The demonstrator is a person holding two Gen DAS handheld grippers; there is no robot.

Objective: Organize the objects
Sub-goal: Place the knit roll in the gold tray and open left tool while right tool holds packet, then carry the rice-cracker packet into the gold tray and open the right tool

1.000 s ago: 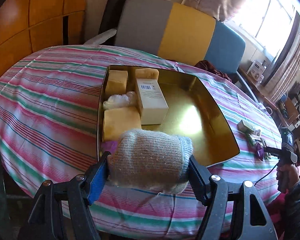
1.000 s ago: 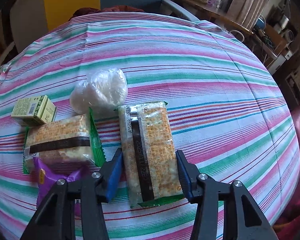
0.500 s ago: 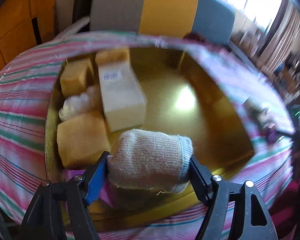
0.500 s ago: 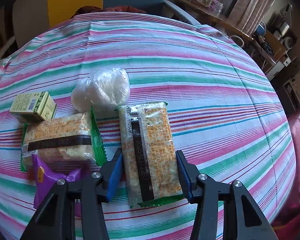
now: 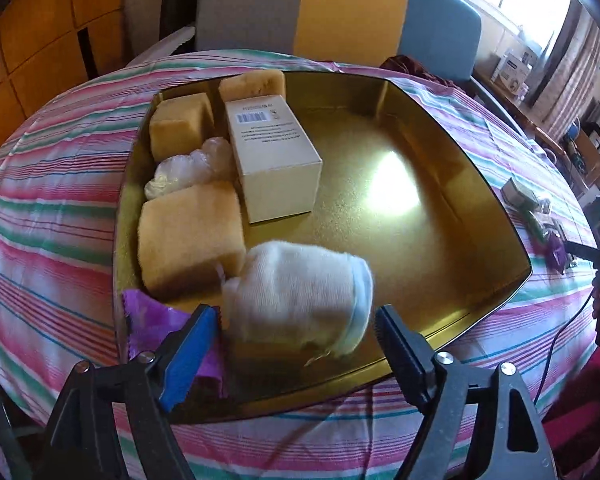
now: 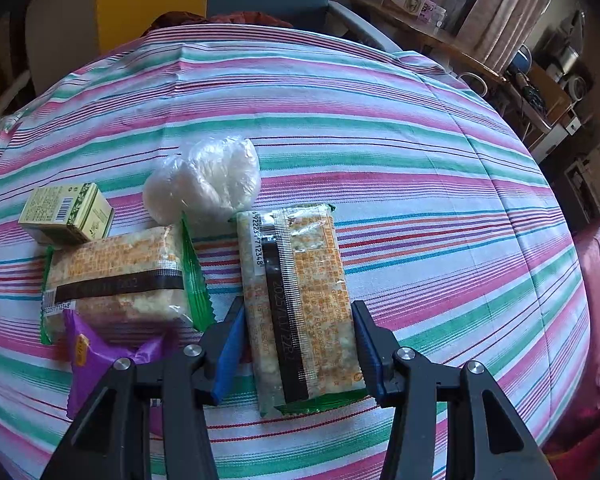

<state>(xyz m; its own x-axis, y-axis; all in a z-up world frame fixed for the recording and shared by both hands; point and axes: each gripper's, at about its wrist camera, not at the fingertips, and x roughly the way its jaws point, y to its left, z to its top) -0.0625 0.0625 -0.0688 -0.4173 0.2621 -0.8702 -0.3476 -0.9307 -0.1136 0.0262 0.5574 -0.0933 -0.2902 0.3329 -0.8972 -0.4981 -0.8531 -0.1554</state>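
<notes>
Covering the round table is a striped cloth [image 5: 52,208] in pink, green and white, and on it sits a wide gold tin [image 5: 452,184] with low walls. Inside the tin, along its left side, lie three yellow sponges, the biggest sponge [image 5: 188,236] nearest the camera, with a crumpled clear bag [image 5: 188,166] behind it and a white box [image 5: 276,160] with a barcode standing just beside them. A rolled grey sock [image 5: 300,292] is at the near edge of the tin, blurred, between the fingers of the left gripper [image 5: 296,328]; its jaws have just been opening and now stand wide, with a gap showing on either side of the sock, so the pads no longer press on it. A purple wrapper [image 5: 152,320] lies by the left finger. In the right wrist view, the right gripper [image 6: 296,344] is closed narrowly on the near end of a cracker packet [image 6: 300,292] lying on the cloth, both pads against its sides. Left of it lie a second cracker packet [image 6: 116,280], a white plastic bundle [image 6: 204,180], a purple packet [image 6: 96,356] and a small green box [image 6: 68,212].
</notes>
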